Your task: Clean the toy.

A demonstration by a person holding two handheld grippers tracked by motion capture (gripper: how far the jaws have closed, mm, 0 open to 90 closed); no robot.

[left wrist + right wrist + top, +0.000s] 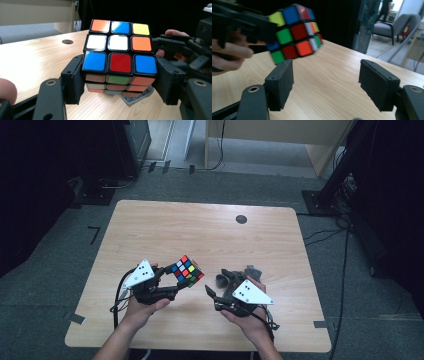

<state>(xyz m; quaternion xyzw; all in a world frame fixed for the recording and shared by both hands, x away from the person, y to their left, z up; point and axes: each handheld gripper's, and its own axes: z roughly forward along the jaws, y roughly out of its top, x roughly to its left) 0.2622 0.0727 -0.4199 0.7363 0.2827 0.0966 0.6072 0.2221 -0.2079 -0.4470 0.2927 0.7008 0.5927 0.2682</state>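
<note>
Slip risk first: your left gripper (pixel 120 82) has its two black padded jaws closed on the lower layers of the multicoloured plastic puzzle cube (pixel 120 57), and the cube's glossy stickered faces offer little friction. By my reading, a turn applied by the other tool could rotate the whole cube within the pads or lever it out of the hold, since only the bottom part is clamped. The cube is held above the pale wood-grain table (pixel 200 230), near its front edge, so a drop would probably land on the top and may roll away.

Your right gripper (pixel 327 82) stands wide open with nothing between its jaws, just to the right of the cube and a little nearer to you. In the right gripper view the cube is blurred and sits up and left of the jaw gap; closing from there would, I judge, catch a corner rather than a flat face.

Materials: cube is hard, square-edged, black-framed with rounded shiny tiles. Pads look matte and slightly rough. Just right of the cube lies a crumpled dark grey cloth-like item (pixel 235 274), soft and irregular. Beyond the cube, a small dark round disc (pixel 241 219) sits flush in the table.
</note>
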